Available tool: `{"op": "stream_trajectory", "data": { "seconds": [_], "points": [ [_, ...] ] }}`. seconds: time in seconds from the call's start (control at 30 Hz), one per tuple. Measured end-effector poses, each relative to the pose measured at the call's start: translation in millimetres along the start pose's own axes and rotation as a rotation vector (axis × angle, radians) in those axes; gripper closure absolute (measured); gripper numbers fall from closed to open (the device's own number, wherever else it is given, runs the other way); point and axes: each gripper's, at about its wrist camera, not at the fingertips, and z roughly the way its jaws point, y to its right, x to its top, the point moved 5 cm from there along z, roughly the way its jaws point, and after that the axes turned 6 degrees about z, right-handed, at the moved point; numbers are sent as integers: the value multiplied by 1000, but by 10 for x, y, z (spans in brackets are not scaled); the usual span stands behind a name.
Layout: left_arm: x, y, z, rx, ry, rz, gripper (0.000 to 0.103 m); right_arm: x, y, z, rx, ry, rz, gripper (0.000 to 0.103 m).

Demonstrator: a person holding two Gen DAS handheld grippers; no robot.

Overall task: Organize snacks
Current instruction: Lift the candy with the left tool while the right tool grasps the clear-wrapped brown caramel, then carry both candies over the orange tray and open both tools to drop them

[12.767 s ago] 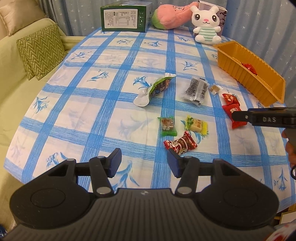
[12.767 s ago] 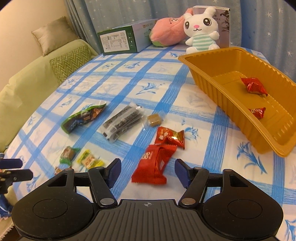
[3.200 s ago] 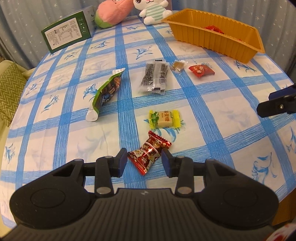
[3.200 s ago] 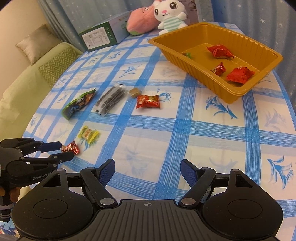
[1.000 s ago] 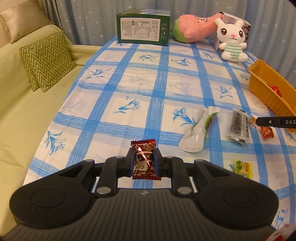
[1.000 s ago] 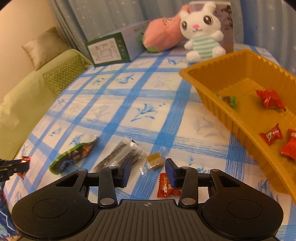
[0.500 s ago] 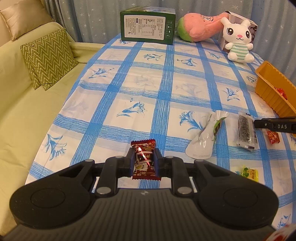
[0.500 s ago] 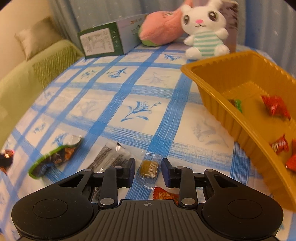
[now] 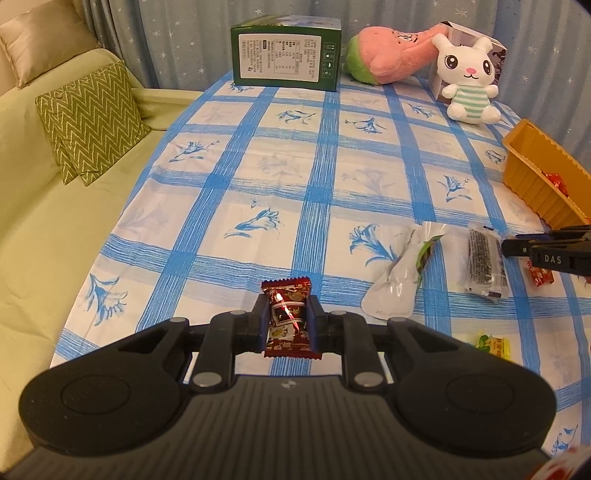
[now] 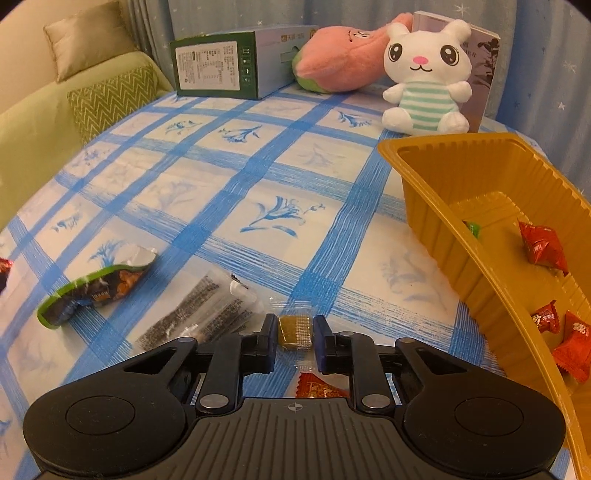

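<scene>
My left gripper [image 9: 287,325] is clamped on a dark red candy [image 9: 288,320], held clear above the near left part of the tablecloth [image 9: 325,192], where the wide checked cloth ahead of it lies bare up to the far edge. My right gripper [image 10: 294,341] has just been closing and now pinches a small brown candy [image 10: 294,331] in clear wrap, low over the cloth, with a red candy [image 10: 317,388] just beneath it on the near side. Just left of that pinch lies a dark seaweed packet [image 10: 207,314], and further left a green snack bag [image 10: 92,291], so room on that side is tight. To the right, close by, rises the wall of the orange tray [image 10: 443,236], holding several red candies [image 10: 541,247] and one green one. From the left view a yellow candy [image 9: 493,344] sits near the right, close to the table's near edge. At the far edge stand a green box [image 9: 284,59], a pink plush [image 9: 388,55] and a white bunny [image 9: 467,81]. Left of the table runs a green sofa [image 9: 44,229] with a zigzag cushion [image 9: 90,118]; starred curtains [image 9: 192,33] hang behind.
</scene>
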Motion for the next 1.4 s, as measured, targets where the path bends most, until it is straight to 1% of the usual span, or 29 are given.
{"op": "stream_trajectory", "data": {
  "seconds": [0.17, 0.43, 0.63, 0.83, 1.07, 1.27, 1.4],
  "points": [
    [22, 33, -76, -1, 13, 8, 84, 55, -10, -160, 14, 14, 16, 83],
    [91, 208, -231, -27, 44, 37, 84, 45, -27, -543, 70, 45, 62, 83],
    [154, 481, -366, -74, 72, 75, 84, -82, 24, -889, 107, 61, 99, 83],
    [214, 883, -502, -144, 98, 133, 84, -305, 150, -1238, 120, 62, 140, 83],
    [283, 1455, -653, -241, 126, 226, 84, -580, 437, -1607, 89, 64, 207, 83],
    [324, 1921, -736, -318, 146, 303, 84, -770, 751, -1880, 35, 78, 274, 83],
    [391, 2200, -779, -359, 162, 347, 84, -832, 963, -2054, 2, 99, 317, 83]
  ]
}}
